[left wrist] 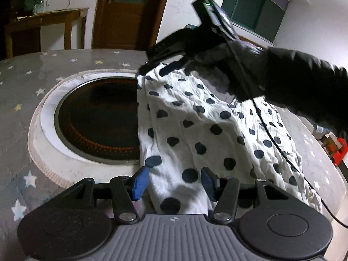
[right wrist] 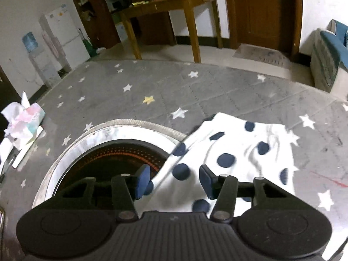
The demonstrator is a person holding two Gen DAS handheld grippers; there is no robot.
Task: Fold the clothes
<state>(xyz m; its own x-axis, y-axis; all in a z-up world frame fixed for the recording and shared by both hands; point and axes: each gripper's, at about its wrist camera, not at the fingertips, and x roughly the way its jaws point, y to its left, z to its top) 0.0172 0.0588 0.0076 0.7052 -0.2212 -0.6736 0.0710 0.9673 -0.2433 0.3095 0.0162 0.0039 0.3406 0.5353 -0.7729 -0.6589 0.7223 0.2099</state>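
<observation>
A white garment with dark blue polka dots [left wrist: 195,126] lies on the grey star-patterned table cover [left wrist: 26,82], its left edge overlapping a round dark heater opening [left wrist: 97,119]. My left gripper [left wrist: 174,182] is open, its blue pads either side of the garment's near end. My right gripper [left wrist: 174,66] shows at the garment's far end, held by a gloved hand; its blue fingers rest on the cloth. In the right wrist view the right gripper [right wrist: 175,179] is open over the garment [right wrist: 235,152], pads apart with cloth between them.
A tissue pack [right wrist: 24,117] lies at the table's left edge. A wooden side table [right wrist: 171,15], a door [right wrist: 261,10], a fridge [right wrist: 63,37] and a sofa [right wrist: 328,56] stand beyond. A black cable [left wrist: 278,143] trails across the garment. A red item [left wrist: 339,150] sits at right.
</observation>
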